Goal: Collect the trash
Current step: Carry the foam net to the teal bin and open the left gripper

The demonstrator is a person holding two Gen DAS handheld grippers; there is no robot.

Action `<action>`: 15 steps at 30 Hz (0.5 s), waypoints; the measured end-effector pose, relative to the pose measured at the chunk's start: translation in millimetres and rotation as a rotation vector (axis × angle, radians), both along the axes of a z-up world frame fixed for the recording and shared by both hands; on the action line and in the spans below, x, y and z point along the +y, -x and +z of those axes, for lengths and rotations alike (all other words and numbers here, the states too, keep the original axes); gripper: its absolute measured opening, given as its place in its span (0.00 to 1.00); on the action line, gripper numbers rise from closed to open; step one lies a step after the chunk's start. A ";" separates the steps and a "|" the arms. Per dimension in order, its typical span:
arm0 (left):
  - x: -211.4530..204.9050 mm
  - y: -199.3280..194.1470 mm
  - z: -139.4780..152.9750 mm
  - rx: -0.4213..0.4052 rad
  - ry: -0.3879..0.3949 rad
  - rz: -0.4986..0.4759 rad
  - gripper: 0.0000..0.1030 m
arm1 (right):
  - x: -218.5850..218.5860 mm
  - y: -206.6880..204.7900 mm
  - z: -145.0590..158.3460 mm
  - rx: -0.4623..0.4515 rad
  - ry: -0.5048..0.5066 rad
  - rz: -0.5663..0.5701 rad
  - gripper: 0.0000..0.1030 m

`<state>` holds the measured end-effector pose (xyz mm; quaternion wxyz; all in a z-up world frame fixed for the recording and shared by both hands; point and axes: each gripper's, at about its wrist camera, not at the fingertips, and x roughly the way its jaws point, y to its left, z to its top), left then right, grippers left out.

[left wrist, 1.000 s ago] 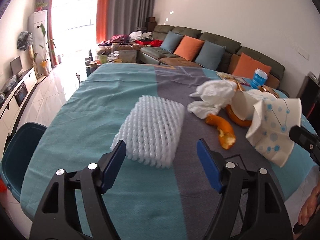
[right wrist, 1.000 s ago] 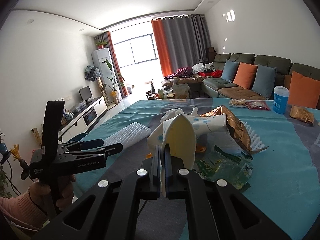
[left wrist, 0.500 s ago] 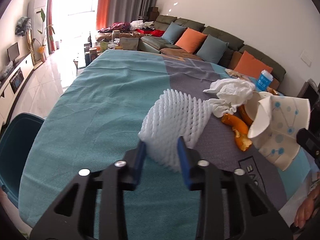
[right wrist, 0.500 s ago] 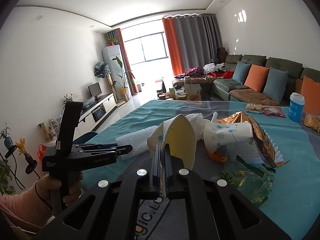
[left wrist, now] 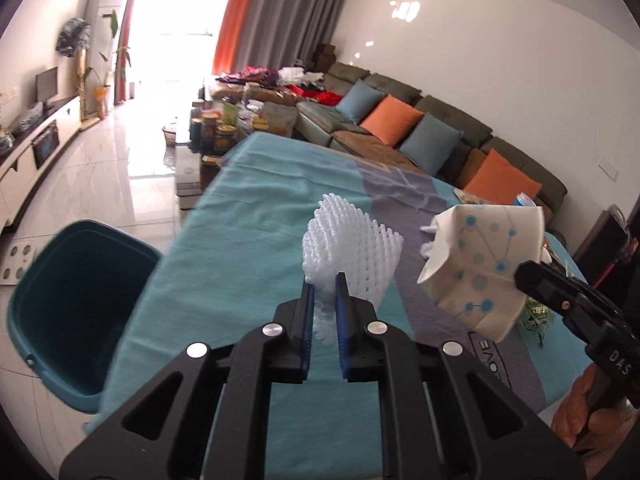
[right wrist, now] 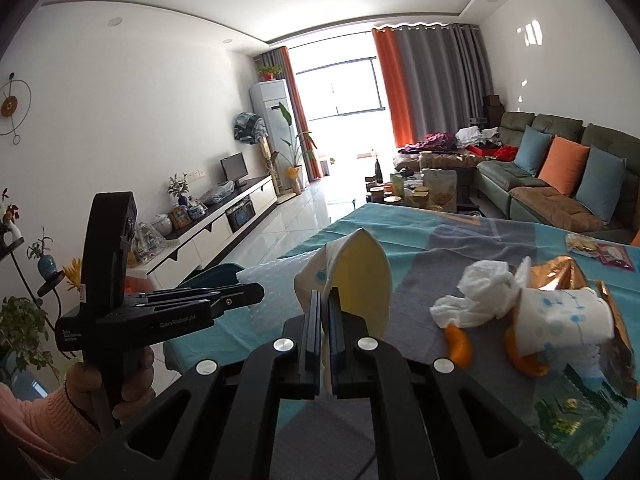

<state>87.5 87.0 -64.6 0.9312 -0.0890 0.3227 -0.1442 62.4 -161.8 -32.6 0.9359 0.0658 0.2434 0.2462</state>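
Left tongs [left wrist: 324, 280] closing, blue pads squeezing white foam net [left wrist: 352, 248]; net lifted off desk [left wrist: 248, 216], sticking up toward 12 o'clock. Right tongs [right wrist: 325, 300] squeezed tight on squashed paper cup [right wrist: 360, 276], yellow inside showing. In left view same cup [left wrist: 480, 264] hangs at 3 o'clock of net. Blue bin [left wrist: 72, 304] on floor at 9 o'clock, beside desk edge. More trash on desk at 3 o'clock in right view: white tissue [right wrist: 476, 296], orange peel [right wrist: 458, 340], second cup [right wrist: 564, 320], shiny wrapper [right wrist: 560, 272].
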 end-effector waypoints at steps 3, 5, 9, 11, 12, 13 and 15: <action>25.2 10.2 9.7 -0.023 -0.006 0.059 0.10 | 20.8 -9.6 5.0 -0.005 -0.003 0.062 0.02; 43.1 17.0 14.9 -0.039 -0.021 0.110 0.10 | 37.0 -16.9 8.4 -0.005 -0.005 0.103 0.02; 81.2 26.4 21.0 -0.046 -0.038 0.213 0.11 | 70.0 -34.4 14.8 0.012 -0.024 0.184 0.02; 101.4 29.5 20.8 -0.036 -0.039 0.270 0.11 | 86.8 -41.3 17.0 0.022 -0.033 0.225 0.02; 111.3 30.9 19.9 -0.027 -0.040 0.299 0.11 | 96.1 -46.1 17.6 0.025 -0.032 0.247 0.02; 121.1 32.3 18.7 -0.018 -0.040 0.327 0.11 | 105.3 -50.4 17.9 0.030 -0.035 0.265 0.02; 139.9 34.0 14.9 -0.002 -0.038 0.369 0.11 | 122.0 -59.1 18.0 0.046 -0.044 0.302 0.02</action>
